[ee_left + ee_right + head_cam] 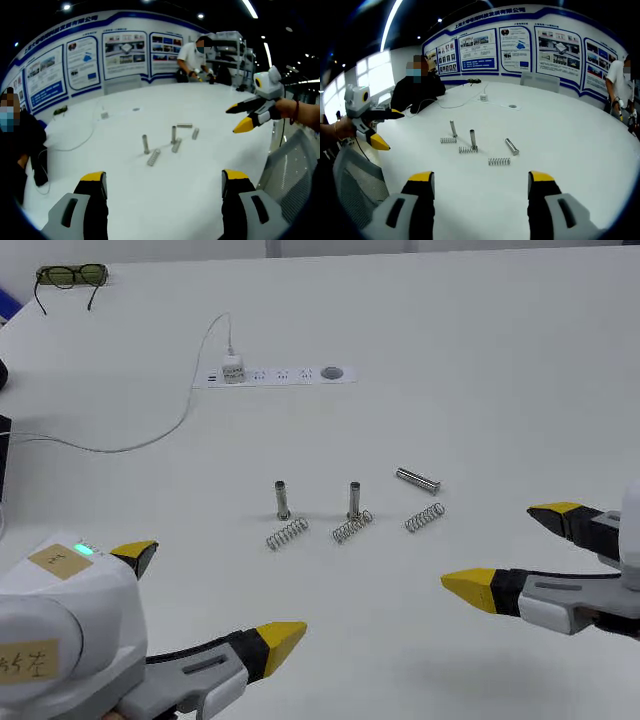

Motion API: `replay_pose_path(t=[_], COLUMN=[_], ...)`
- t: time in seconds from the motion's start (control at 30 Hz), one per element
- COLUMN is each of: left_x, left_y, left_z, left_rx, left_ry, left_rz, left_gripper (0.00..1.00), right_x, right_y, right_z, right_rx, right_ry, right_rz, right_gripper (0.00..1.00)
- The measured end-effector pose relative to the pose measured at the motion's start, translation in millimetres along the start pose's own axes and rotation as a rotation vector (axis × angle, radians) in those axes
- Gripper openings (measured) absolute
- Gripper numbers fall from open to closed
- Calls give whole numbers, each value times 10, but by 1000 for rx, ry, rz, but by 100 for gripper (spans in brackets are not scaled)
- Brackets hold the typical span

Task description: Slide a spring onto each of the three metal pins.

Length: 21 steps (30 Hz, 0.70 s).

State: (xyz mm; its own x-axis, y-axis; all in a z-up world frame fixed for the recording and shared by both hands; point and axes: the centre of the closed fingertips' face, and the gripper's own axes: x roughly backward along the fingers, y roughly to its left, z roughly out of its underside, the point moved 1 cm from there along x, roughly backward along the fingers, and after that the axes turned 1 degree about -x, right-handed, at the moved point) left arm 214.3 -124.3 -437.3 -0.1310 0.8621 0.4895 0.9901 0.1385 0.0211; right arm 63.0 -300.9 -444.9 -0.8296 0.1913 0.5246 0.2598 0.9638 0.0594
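Setting: a white table (450,370), with the task's parts grouped near its middle.
Left upright pin (282,500): stands on end, bare, no spring on it.
Middle upright pin (354,499): also on end and bare, near the first.
Lying pin (418,480): flat on its side, apart from the two standing ones, at the right of the group in the head view.
Left spring (287,533): lies loose on the table, just beside the base of the left upright pin.
Middle spring (352,526): lies loose at the foot of the middle upright pin; whether it touches cannot be told.
Right spring (425,517): lies loose just beside the lying pin, not threaded on.
Left gripper (210,593): jaws spread wide, nothing between them, held off the table well short of the parts.
Right gripper (508,547): jaws spread, empty, hovering to the right of the group, clear of the right spring.
Progress: none of the three pins carries a spring, so all three remain to be done.
Judgement: the work looks to be at its very start, and the lying pin will likely need standing up or holding before its spring can go on.
Elsewhere: a power strip (280,374) with a cable (150,440), and glasses (70,276) at the far edge.
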Motion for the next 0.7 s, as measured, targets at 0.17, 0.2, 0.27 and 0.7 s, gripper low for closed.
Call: replay_pose_path(t=[0.17, 0.2, 0.27, 0.7], left_x=[-24, -29, -36, -83], left_y=[-14, -18, -19, -10], left_z=[10, 3, -3, 8], left_rx=[8, 6, 6, -5], left_ry=[3, -1, -1, 7], left_rz=[7, 7, 10, 16], left_gripper=[96, 96, 96, 95], right_x=[-94, -120, -163, -452], right_y=[-25, -36, -62, -226], right_z=[-70, -85, -113, -278], right_rx=[7, 9, 11, 28], right_ry=[1, 2, 4, 2], right_rz=[-17, -20, -21, -27], right_gripper=[76, 75, 74, 65])
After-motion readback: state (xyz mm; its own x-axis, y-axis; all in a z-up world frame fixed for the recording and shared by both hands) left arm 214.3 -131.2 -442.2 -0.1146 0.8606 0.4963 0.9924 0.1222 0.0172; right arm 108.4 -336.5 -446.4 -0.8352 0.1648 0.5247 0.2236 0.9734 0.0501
